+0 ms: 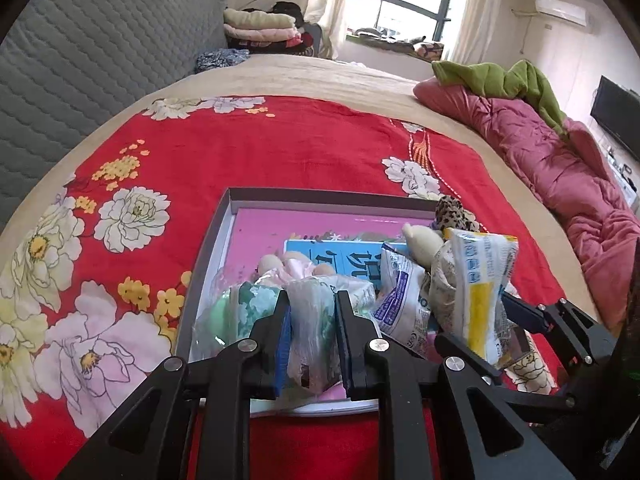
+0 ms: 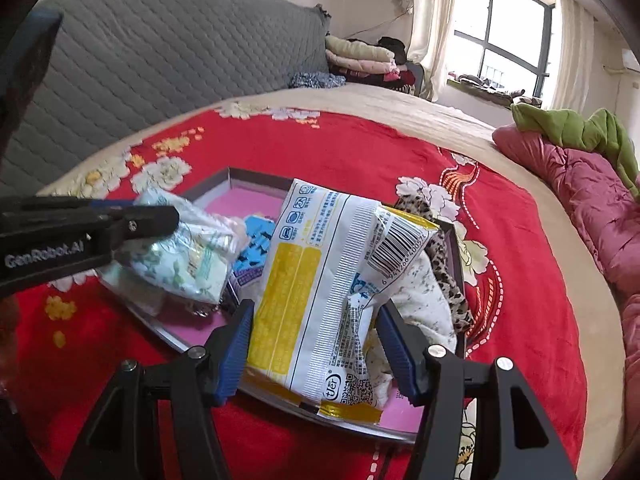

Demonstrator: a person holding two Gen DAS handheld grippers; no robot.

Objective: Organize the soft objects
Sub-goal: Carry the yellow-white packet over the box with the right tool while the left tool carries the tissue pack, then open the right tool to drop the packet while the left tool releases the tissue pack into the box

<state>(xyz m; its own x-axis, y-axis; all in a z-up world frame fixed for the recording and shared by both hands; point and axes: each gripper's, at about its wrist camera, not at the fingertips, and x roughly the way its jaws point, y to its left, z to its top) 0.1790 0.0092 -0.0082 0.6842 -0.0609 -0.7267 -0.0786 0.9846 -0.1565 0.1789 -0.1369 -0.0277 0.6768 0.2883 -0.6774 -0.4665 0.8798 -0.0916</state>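
Observation:
A shallow grey box [image 1: 208, 248] with a pink floor lies on the red flowered blanket; it also shows in the right wrist view [image 2: 208, 186]. My left gripper [image 1: 312, 308] is shut on a clear plastic packet with green print [image 1: 310, 320], held over the box's near left part; that packet also shows in the right wrist view [image 2: 184, 256]. My right gripper [image 2: 316, 320] is shut on a white and yellow packet [image 2: 304, 280], held over the box's near right part; that packet also shows in the left wrist view [image 1: 480, 292]. A white and purple packet [image 1: 400, 304], a white cloth [image 2: 420, 296] and a leopard-print cloth [image 2: 440, 256] lie in the box.
The red flowered blanket [image 1: 280, 148] covers a beige bed. A grey quilted headboard [image 1: 92, 64] stands at the left. A pink quilt [image 1: 560, 168] with a green cloth [image 1: 496, 76] lies at the right. Folded clothes [image 1: 260, 28] are stacked at the back.

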